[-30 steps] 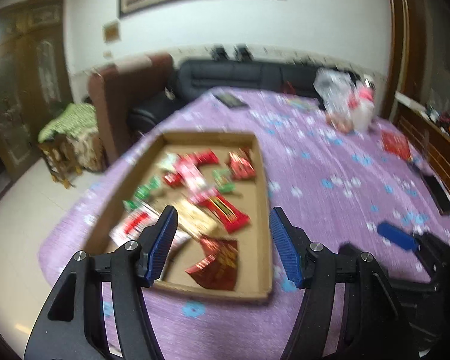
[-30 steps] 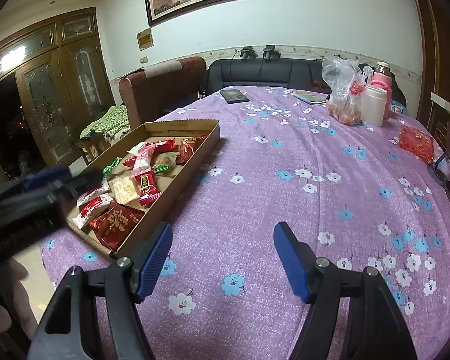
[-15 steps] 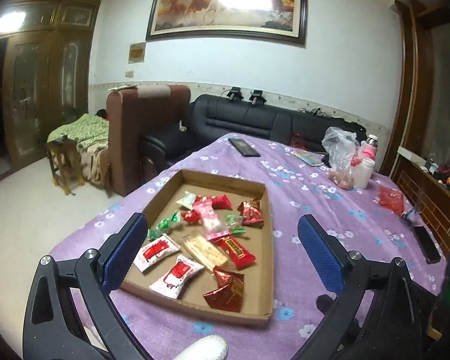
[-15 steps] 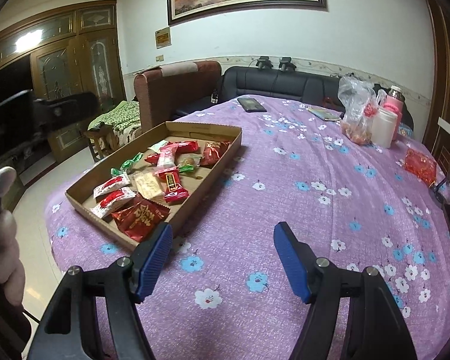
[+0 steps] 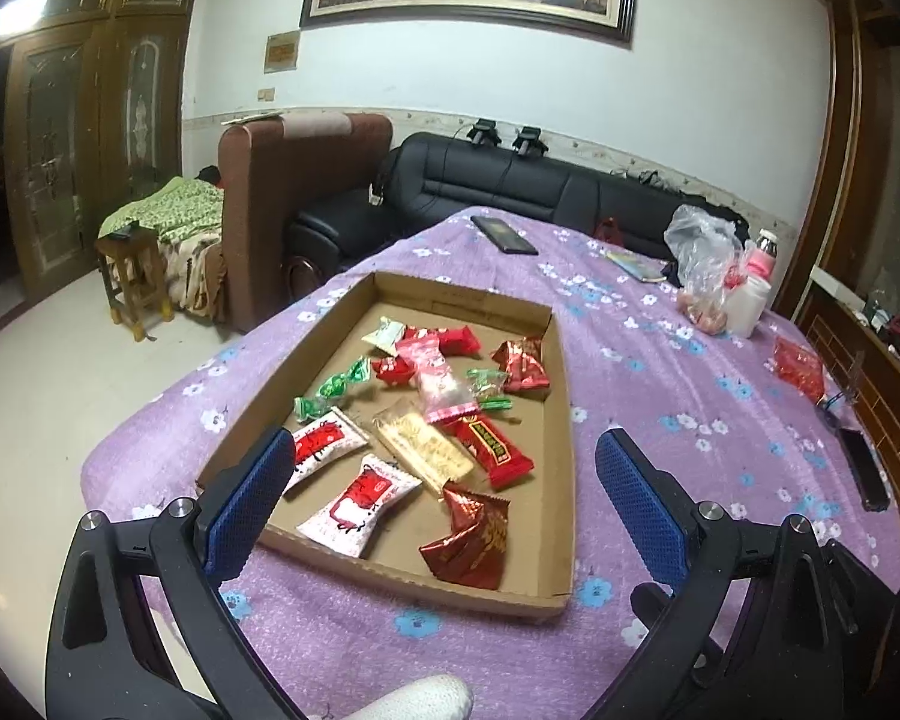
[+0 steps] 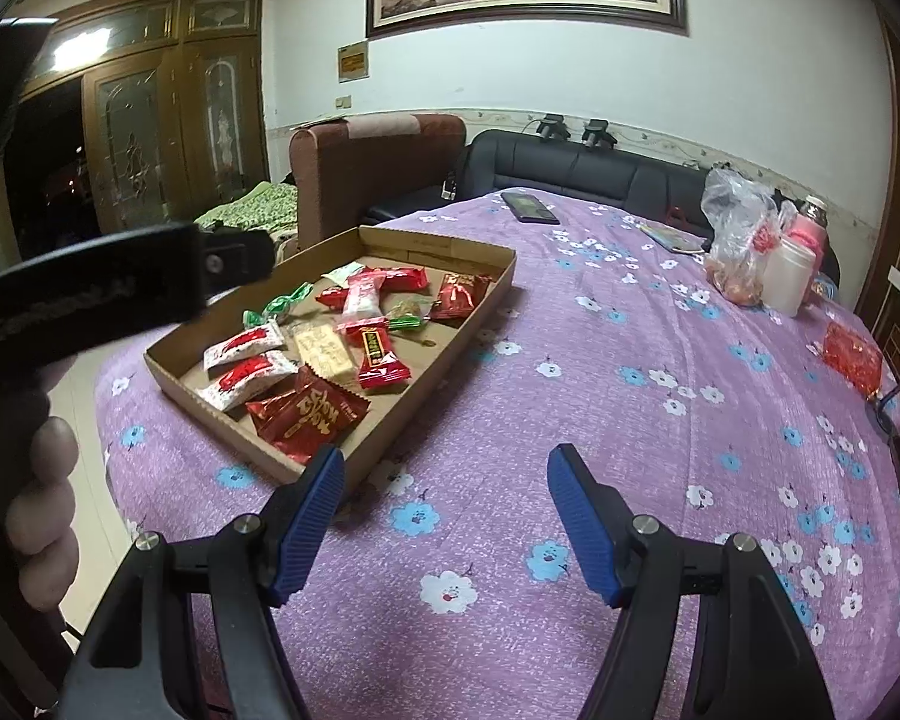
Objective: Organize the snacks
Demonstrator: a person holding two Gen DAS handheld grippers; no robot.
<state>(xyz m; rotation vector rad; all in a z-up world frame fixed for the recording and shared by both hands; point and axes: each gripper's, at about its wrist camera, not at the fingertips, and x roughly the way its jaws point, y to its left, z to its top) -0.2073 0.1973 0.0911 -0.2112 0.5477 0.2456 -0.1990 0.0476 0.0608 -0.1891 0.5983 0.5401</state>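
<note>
A shallow cardboard tray (image 5: 561, 360) (image 6: 498, 276) lies on the purple flowered tablecloth and holds several wrapped snacks: red packets (image 5: 468, 543) (image 6: 309, 414), white-and-red packets (image 5: 357, 501) (image 6: 243, 378), green candies (image 5: 333, 387), a pink packet (image 5: 438, 375) and a beige bar (image 5: 423, 444). My left gripper (image 5: 444, 507) is open and empty, held above the tray's near end. My right gripper (image 6: 447, 516) is open and empty, over bare cloth to the right of the tray. The left gripper's body (image 6: 90, 294) shows at the left of the right wrist view.
At the far right of the table stand a plastic bag (image 5: 702, 258), a white jar (image 5: 747, 306) and a pink bottle (image 5: 762, 258). A red packet (image 5: 801, 366), a phone (image 5: 864, 468), a dark tablet (image 5: 504, 234) lie on the cloth. Armchair (image 5: 294, 192) and sofa (image 5: 510, 180) stand behind.
My left gripper opened wider, rose and pulled back from the tray. My right gripper shifted slightly, so the tray sits more central in its view. The snacks have not moved.
</note>
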